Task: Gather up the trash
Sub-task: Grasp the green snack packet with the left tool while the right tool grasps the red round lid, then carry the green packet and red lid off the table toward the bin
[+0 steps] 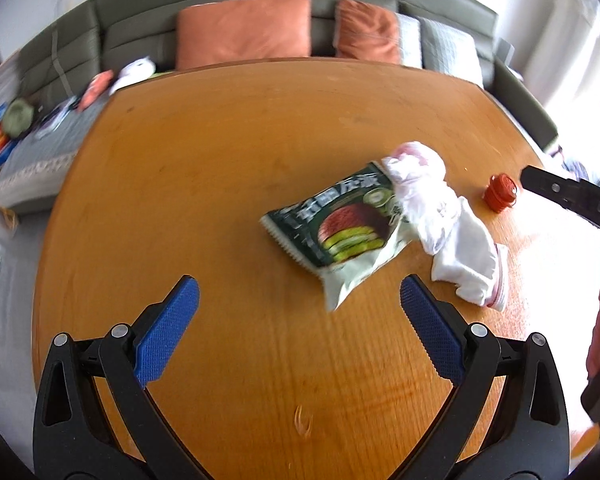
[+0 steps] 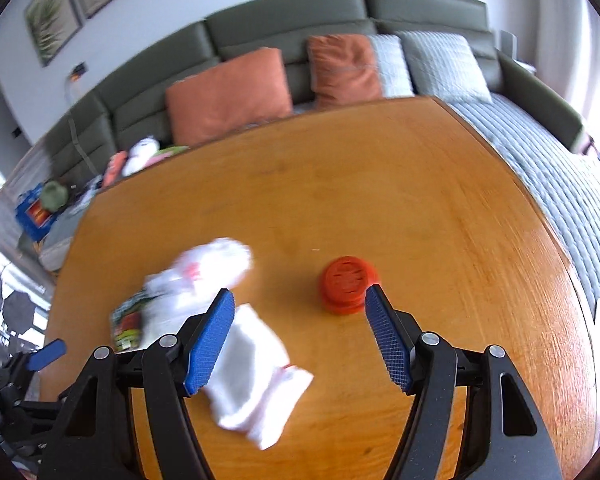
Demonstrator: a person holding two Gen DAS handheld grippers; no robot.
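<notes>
While both the left gripper (image 1: 300, 312) and right gripper (image 2: 300, 332) hang released and empty, nothing looks collected: snack wrapper (image 1: 332, 224), white bag (image 1: 440, 220), orange cap (image 2: 346, 284) remain on table (image 1: 220, 140); blur limits certainty.

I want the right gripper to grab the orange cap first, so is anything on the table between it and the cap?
Nothing visible. The right gripper is open, with bare wooden table up to the orange cap. The white bag lies left.

The green snack wrapper (image 1: 336, 228) bears large white Chinese characters, too blurred to read; nothing else legible
</notes>
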